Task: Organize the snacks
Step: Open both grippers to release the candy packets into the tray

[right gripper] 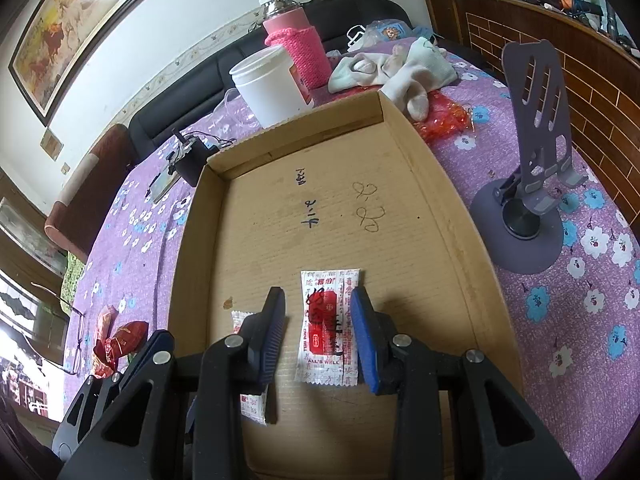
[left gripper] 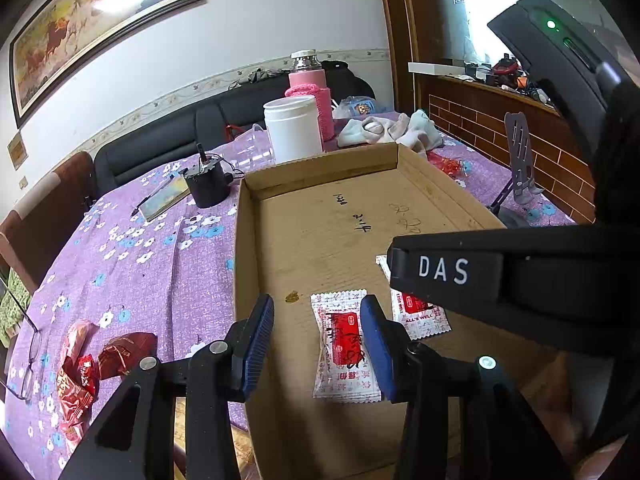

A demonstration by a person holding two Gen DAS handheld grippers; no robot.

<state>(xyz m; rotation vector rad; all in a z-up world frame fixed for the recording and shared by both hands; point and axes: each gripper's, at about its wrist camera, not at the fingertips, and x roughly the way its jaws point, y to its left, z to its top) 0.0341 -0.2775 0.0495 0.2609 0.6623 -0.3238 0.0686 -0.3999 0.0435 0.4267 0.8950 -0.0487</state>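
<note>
A shallow cardboard tray point(left gripper: 316, 168) point(right gripper: 432, 184) lies on the purple flowered tablecloth. Two white-and-red snack packets lie flat in it. My left gripper point(left gripper: 318, 340) is open over one packet point(left gripper: 344, 356), which lies between its blue fingers. My right gripper point(right gripper: 320, 332) is open over the other packet point(right gripper: 328, 324), which also shows in the left wrist view point(left gripper: 418, 316), partly under the right gripper's body. The first packet peeks out behind my right gripper's left finger point(right gripper: 250, 360). Several red-wrapped snacks point(left gripper: 100, 364) point(right gripper: 118, 340) lie on the cloth left of the tray.
Behind the tray stand a white jar point(left gripper: 294, 128) point(right gripper: 268, 84) and a pink flask point(left gripper: 312, 80) point(right gripper: 296, 48), with crumpled socks point(right gripper: 396, 68). A purple phone stand point(right gripper: 528, 184) is to the right, glasses point(left gripper: 28, 364) and a black motor point(left gripper: 208, 184) to the left.
</note>
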